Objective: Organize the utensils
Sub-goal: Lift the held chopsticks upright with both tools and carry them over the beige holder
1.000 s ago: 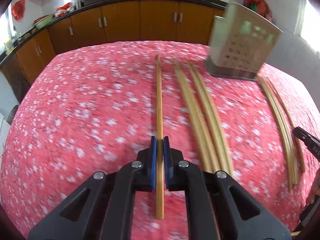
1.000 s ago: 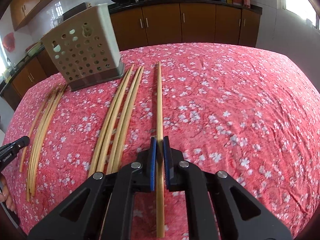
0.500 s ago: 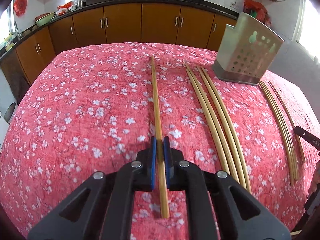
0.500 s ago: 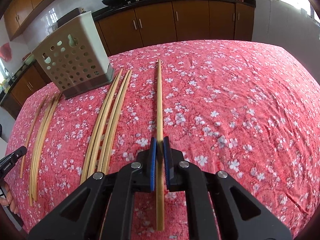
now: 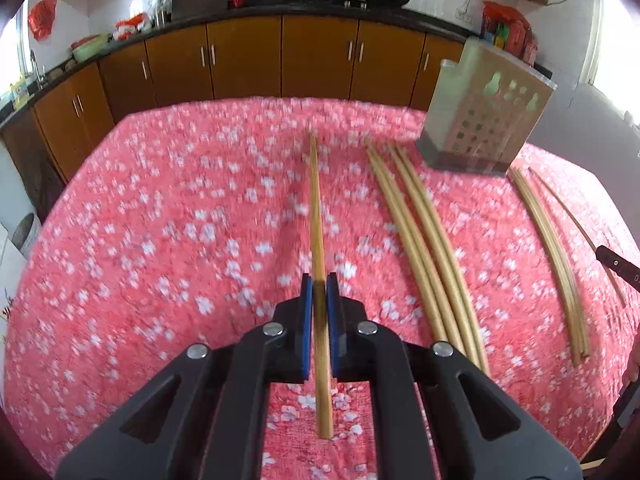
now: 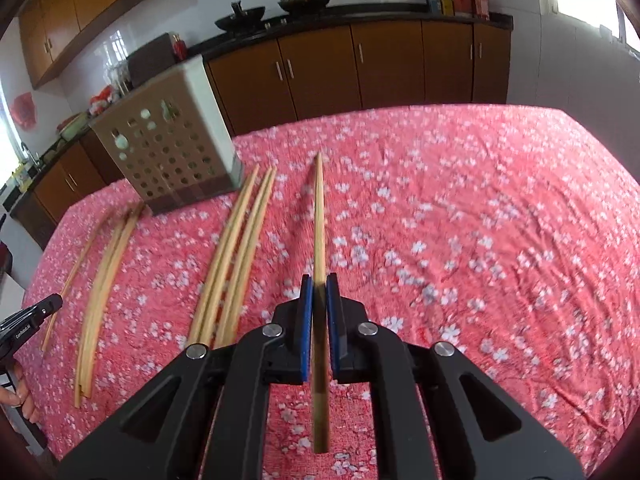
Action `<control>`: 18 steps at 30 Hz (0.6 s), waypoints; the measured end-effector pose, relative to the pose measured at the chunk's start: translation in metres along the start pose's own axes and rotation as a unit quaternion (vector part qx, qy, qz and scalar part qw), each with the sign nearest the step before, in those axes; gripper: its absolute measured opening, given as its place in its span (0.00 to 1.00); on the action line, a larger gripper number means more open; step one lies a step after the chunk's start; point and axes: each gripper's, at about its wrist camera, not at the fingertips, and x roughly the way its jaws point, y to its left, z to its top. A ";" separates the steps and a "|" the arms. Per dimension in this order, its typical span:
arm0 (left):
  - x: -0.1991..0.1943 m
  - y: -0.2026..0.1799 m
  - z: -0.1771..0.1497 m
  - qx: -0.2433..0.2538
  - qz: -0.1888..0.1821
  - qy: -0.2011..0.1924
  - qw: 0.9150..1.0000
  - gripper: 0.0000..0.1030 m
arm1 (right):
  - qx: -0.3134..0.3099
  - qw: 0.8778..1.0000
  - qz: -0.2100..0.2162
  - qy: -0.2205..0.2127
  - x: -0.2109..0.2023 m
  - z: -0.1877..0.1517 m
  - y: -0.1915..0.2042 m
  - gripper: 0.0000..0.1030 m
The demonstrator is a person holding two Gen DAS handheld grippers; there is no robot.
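Observation:
My left gripper is shut on a bamboo chopstick that points forward, lifted above the red floral cloth. My right gripper is shut on another bamboo chopstick, also pointing forward above the cloth. A perforated beige utensil holder stands upright at the far right in the left wrist view and at the far left in the right wrist view. Several loose chopsticks lie between the held ones; they also show in the right wrist view. A second bunch lies further right.
The table is covered by a red flowered cloth. Brown kitchen cabinets and a dark counter with woks run behind it. The other gripper's tip shows at the left edge of the right wrist view.
Both grippers have risen and tilted with their chopsticks still held; the holder now looks nearer in the right wrist view. Both views are motion-blurred.

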 end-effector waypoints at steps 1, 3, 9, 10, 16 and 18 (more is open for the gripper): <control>-0.004 -0.001 0.002 -0.001 -0.001 -0.006 1.000 0.08 | 0.000 1.000 0.002 -0.009 -0.006 0.004 0.000 0.08; -0.017 -0.001 0.011 -0.004 -0.004 -0.028 1.000 0.08 | 0.005 1.000 0.008 -0.027 -0.017 0.011 -0.001 0.08; -0.056 -0.002 0.037 -0.019 -0.012 -0.094 0.995 0.08 | 0.012 0.996 0.019 -0.082 -0.045 0.030 0.001 0.08; -0.060 -0.003 0.042 -0.021 -0.013 -0.103 0.994 0.08 | 0.013 0.996 0.021 -0.091 -0.050 0.032 0.001 0.08; -0.084 0.000 0.061 -0.030 -0.014 -0.144 0.989 0.08 | 0.009 0.992 0.029 -0.125 -0.065 0.047 0.004 0.08; -0.089 0.002 0.069 -0.029 -0.007 -0.155 0.987 0.08 | 0.004 0.990 0.030 -0.137 -0.068 0.055 0.008 0.08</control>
